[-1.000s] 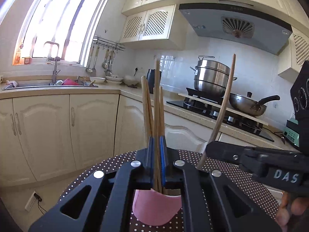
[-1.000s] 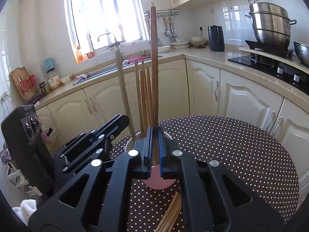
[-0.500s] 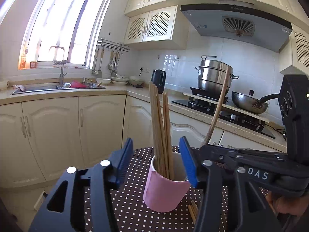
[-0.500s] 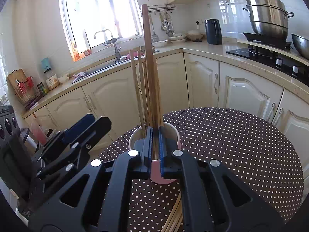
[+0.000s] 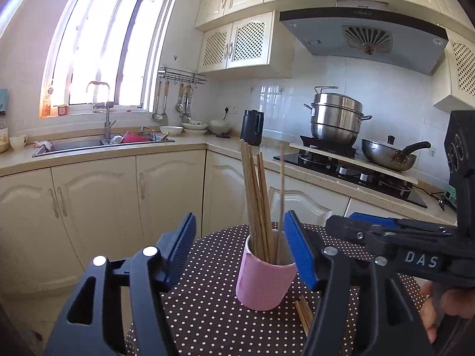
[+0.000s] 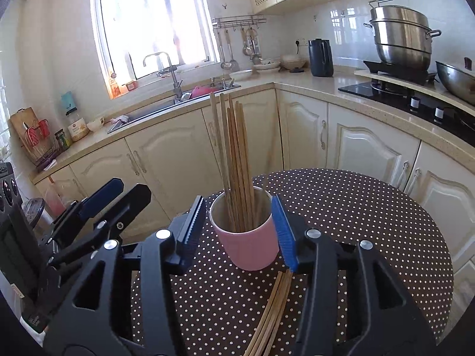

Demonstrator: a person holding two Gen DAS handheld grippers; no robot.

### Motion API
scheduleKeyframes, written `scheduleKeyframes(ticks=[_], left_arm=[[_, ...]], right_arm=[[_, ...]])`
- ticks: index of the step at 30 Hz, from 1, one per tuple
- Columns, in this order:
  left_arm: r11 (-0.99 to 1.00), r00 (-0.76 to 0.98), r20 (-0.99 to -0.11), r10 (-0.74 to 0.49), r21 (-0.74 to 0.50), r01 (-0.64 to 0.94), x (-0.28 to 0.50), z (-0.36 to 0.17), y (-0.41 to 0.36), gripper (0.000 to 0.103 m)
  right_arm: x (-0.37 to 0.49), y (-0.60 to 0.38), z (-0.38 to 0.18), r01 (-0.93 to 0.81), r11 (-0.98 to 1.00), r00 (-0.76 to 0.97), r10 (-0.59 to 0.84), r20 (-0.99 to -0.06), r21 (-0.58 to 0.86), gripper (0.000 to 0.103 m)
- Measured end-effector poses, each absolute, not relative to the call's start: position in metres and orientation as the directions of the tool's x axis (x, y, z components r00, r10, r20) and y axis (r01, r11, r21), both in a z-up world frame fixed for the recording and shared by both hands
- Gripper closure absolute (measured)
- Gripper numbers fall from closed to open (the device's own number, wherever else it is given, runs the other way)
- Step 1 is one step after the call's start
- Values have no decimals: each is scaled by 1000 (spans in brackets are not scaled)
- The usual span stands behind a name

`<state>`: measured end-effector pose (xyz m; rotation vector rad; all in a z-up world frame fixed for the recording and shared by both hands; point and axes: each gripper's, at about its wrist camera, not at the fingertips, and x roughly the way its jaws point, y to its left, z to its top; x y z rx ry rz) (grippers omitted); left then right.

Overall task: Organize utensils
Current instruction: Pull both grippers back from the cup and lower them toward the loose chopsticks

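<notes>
A pink cup [image 5: 265, 280] [image 6: 247, 244] stands on the dotted round table, with several wooden chopsticks [image 5: 256, 201] [image 6: 234, 160] upright in it. One thin chopstick [image 5: 281, 184] shows blurred at the cup's right side. My left gripper [image 5: 238, 234] is just short of the cup, its jaws opening and nothing between the pads. My right gripper [image 6: 237, 206] faces the cup from the other side, jaws opening, with the blue pads either side of the rim and not pressing it. More loose chopsticks [image 6: 271, 311] [image 5: 303, 311] lie on the cloth in front of the cup.
The table [image 6: 371, 222] carries a dark polka-dot cloth. Cream cabinets run behind it, with a sink [image 5: 98, 144] at the left, a black kettle [image 5: 251, 127], and a steel pot [image 5: 337, 120] and wok on the stove. A hand [image 5: 445, 305] holds the right gripper.
Both grippers were shut on chopsticks above the cup. The left let go first, then the right, and the sticks now stand in the cup. Both grippers drew back a little.
</notes>
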<state>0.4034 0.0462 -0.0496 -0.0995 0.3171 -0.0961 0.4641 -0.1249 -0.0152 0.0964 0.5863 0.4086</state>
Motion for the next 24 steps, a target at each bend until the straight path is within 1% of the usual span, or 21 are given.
scheduleKeyframes(ticks=[7, 13, 18, 24], left_arm=[[994, 939, -327, -102, -81, 80, 383, -42, 39, 39], [992, 905, -407, -126, -45, 118, 373, -52, 21, 37], [987, 843, -516, -150, -33, 156, 375, -73, 2, 37], [979, 688, -704, -176, -54, 195, 390, -117, -19, 37]], right_arm=[[436, -138, -8, -339, 920, 761, 391, -517, 198, 56], [413, -152, -11, -325, 925, 759, 379, -529, 196, 54], [400, -167, -25, -305, 932, 742, 362, -564, 197, 52], [393, -186, -59, -264, 940, 691, 341, -637, 217, 51]])
